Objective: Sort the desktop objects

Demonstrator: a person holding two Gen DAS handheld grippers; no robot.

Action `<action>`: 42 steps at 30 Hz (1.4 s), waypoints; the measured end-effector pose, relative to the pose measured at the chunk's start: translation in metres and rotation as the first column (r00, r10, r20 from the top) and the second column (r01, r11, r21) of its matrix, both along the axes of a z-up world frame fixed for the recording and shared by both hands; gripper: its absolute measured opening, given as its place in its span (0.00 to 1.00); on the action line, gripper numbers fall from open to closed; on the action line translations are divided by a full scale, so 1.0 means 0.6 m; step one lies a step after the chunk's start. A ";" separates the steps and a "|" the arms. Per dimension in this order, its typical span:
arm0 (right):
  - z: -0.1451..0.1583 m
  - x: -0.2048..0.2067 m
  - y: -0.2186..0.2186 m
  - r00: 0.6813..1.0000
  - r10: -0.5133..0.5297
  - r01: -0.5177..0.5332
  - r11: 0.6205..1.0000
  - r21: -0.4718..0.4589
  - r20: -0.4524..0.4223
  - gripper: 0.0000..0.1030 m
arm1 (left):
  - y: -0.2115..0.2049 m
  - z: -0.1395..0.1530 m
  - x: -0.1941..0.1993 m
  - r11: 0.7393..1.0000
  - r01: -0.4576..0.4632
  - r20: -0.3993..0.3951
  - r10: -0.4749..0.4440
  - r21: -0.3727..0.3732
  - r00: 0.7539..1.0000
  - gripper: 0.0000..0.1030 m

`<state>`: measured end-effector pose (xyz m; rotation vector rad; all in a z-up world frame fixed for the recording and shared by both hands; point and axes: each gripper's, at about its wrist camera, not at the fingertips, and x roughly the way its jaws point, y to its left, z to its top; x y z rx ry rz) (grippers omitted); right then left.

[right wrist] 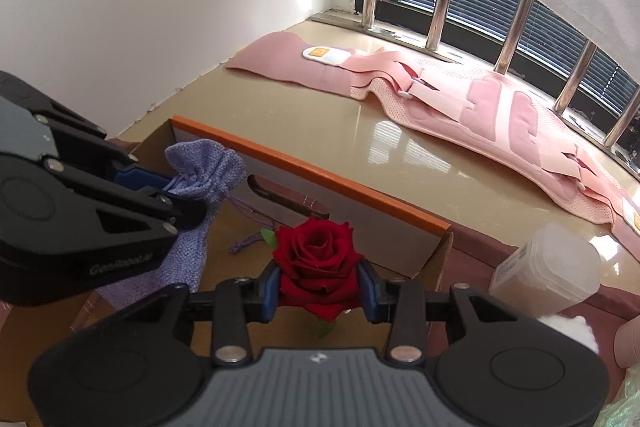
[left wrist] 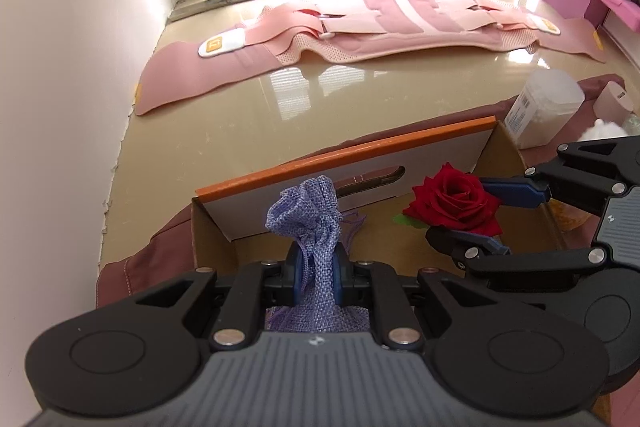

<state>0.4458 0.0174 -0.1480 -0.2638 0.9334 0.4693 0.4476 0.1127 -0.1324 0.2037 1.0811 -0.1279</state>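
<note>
**Left wrist view: two tools hold a bag and a rose over the box**

Left wrist view shows the left tool (left wrist: 316, 273) squeezed tight on a purple cloth bag (left wrist: 310, 217). The bag's bunched top sticks up past the fingers at 12 o'clock. At 3 o'clock from the bag, the right tool (left wrist: 486, 217) pinches a red rose (left wrist: 454, 203).

Both things hang over an open cardboard box (left wrist: 404, 223). Its far flap has an orange edge (left wrist: 348, 153) and a hand slot.

In the right wrist view, the right tool (right wrist: 320, 287) grips the rose (right wrist: 316, 259) on both sides of the bloom. The bag (right wrist: 208, 167) and the left tool (right wrist: 176, 193) sit at 10 o'clock from the rose. The bag's purple string (right wrist: 256, 227) dangles down toward the box floor (right wrist: 236, 267).

A pink belt (left wrist: 360, 27) lies on the shiny worktop (left wrist: 280, 103) by the window, at 12 o'clock past the box. A clear plastic jar (right wrist: 548, 267) stands just beside the box at 3 o'clock.

I think the step now is putting the bag and the rose into the box. Next, each tool likely needs to go lower and let go gently. The rose is soft, so it could get squashed. The string might snag on a finger.
</note>
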 end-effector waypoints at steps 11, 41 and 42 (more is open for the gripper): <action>-0.026 0.016 0.016 0.999 0.030 -0.030 0.999 -0.033 -0.020 0.37 | -0.008 -0.026 0.015 0.999 0.030 -0.033 -0.029 0.040 0.999 0.14; -0.047 0.027 0.020 0.997 0.059 -0.062 0.997 -0.052 -0.058 0.40 | -0.006 -0.050 0.033 0.998 0.053 -0.074 -0.051 0.034 0.996 0.16; -0.047 0.027 0.020 0.997 0.058 -0.061 0.997 -0.051 -0.059 0.40 | -0.006 -0.049 0.034 0.998 0.051 -0.076 -0.048 0.032 0.996 0.16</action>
